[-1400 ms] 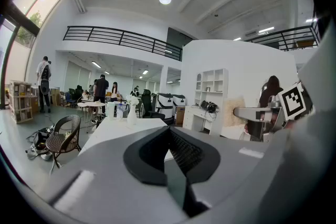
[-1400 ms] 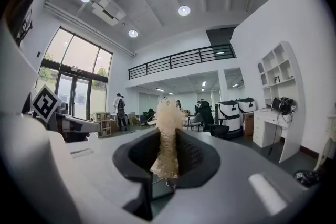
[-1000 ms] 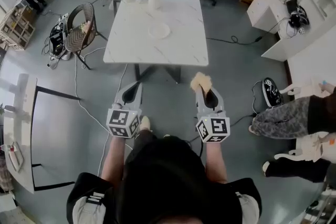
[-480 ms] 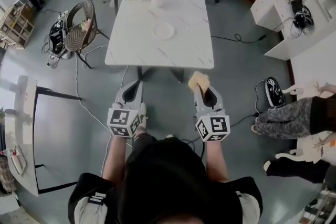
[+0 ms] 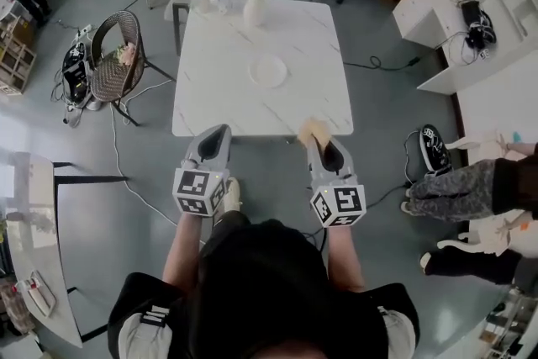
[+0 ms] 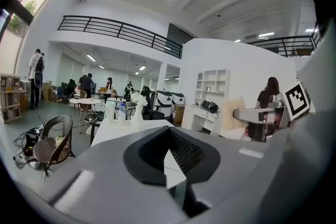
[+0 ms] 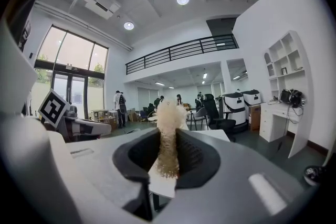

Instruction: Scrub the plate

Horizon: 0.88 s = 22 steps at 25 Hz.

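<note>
A round white plate point(image 5: 268, 70) lies mid-way across the square, grey-veined marble table point(image 5: 210, 92), well apart from both grippers at its near edge; only the head view shows it. The right gripper point(image 5: 316, 144) clamps a fuzzy tan scrubber point(image 7: 168, 139), and that gripper's view shows the fibrous pile pinched between ribbed jaws. The left gripper point(image 5: 219, 132) has its jaws together, empty.

Bright ceiling lights, fisheye warping, dark corners.
</note>
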{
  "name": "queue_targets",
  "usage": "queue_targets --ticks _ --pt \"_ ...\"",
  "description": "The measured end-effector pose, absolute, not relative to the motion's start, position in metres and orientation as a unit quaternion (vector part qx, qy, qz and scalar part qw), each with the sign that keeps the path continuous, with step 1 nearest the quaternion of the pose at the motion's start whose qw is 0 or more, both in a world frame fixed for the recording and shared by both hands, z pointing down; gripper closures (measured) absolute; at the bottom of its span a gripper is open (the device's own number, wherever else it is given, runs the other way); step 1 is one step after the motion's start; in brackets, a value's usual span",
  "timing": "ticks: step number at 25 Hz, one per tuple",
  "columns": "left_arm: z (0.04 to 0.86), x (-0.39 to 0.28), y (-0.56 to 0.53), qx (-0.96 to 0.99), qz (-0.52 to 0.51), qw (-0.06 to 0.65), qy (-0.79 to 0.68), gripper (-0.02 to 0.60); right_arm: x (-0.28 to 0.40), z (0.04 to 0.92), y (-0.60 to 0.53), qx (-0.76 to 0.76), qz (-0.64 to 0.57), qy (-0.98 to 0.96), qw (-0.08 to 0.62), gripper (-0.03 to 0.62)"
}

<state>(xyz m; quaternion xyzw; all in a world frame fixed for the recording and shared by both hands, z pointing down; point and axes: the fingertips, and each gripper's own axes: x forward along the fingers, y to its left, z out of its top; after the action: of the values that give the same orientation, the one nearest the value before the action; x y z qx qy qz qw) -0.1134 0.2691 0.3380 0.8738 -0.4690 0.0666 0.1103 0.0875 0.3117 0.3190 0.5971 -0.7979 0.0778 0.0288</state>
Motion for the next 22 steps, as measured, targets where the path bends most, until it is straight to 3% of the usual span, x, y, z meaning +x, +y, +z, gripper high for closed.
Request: queue_targets --ticks 12,22 --pt "0.352 -0.167 0.148 0.902 0.081 0.123 -0.406 0.575 0.029 0.314 0.205 0.648 0.081 -0.756 0.031 0.516" --pt "0.373 -0.157 0.1 0.911 0.09 0.136 -0.379 0.575 0.035 0.341 0.162 0.665 0.102 -0.738 0.044 0.516"
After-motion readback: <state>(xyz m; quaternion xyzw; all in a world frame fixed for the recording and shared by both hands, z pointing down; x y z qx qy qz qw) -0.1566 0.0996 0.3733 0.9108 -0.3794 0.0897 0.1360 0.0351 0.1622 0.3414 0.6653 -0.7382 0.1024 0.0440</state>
